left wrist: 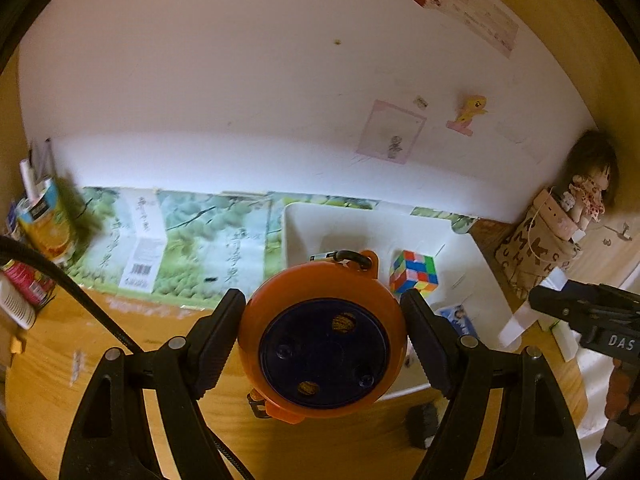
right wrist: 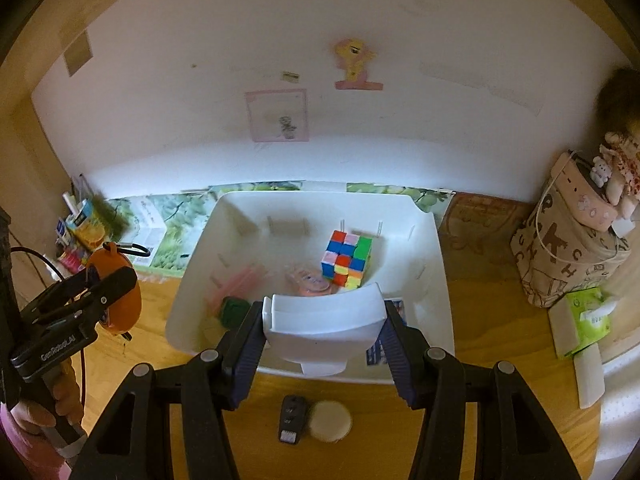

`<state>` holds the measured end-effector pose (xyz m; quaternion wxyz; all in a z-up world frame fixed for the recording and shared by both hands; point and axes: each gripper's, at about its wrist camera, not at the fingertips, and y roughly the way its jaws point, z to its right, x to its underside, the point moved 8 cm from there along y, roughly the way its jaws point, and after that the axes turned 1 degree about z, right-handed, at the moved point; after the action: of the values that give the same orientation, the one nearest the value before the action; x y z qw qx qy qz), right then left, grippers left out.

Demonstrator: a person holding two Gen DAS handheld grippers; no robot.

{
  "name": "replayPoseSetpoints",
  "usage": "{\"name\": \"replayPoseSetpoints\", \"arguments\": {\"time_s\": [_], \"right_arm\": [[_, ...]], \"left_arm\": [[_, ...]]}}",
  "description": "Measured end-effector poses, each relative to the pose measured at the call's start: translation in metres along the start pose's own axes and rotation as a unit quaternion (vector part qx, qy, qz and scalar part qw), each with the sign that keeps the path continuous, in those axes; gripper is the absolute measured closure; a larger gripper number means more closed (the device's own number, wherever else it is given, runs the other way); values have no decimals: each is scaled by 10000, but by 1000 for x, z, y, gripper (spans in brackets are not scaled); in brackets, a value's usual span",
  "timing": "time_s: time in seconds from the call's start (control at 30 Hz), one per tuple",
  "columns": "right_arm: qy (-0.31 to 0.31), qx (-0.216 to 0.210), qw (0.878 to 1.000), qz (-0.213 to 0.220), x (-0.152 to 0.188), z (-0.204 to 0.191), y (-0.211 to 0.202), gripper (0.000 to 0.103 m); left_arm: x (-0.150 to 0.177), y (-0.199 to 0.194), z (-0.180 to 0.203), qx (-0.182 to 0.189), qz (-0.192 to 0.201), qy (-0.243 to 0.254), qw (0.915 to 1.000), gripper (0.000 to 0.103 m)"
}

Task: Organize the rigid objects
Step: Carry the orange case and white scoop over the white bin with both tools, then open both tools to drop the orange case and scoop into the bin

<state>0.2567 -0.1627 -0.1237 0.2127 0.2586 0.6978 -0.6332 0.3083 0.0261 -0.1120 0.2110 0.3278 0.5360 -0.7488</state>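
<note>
My left gripper (left wrist: pixel 322 304) is shut on a round orange reel (left wrist: pixel 320 336) with a dark blue face and a black carabiner, held above the wooden desk just in front of the white bin (left wrist: pixel 288 232). The right wrist view shows that gripper (right wrist: pixel 80 300) at the left with the orange reel (right wrist: pixel 124 300). My right gripper (right wrist: pixel 323 312) is shut on a curved white plastic piece (right wrist: pixel 324 328) over the near rim of the white bin (right wrist: pixel 440 260). A colourful puzzle cube (right wrist: pixel 348 260) stands inside the bin, with pink items (right wrist: pixel 308 280) and a green block (right wrist: pixel 234 310).
A small black device (right wrist: pixel 292 418) and a round cream disc (right wrist: pixel 330 420) lie on the desk before the bin. A patterned bag (right wrist: pixel 568 256) with a doll and a green tissue pack (right wrist: pixel 592 316) stand right. A juice carton (left wrist: pixel 44 220) stands left, against the wall.
</note>
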Motion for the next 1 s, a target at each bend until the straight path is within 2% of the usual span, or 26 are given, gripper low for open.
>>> {"name": "replayPoseSetpoints", "arguments": {"time_s": [0.33,0.63,0.8,1.0], "right_arm": [[8,25,9996,-298,-5,25,41,47],[66,-111,9959,-894,6,39,92,47],[209,-98,9932,-1142,12,49,112,46],[185,-185,9921,-1224,12,47,119,45]], "left_arm": [[-12,41,39,104,-198,169,9996,21],[3,87,54,-201,-723,160,9971,21],[8,98,54,-368,-954,192,9946,22],[-10,87,59,-374,-677,330,9965,21]]}}
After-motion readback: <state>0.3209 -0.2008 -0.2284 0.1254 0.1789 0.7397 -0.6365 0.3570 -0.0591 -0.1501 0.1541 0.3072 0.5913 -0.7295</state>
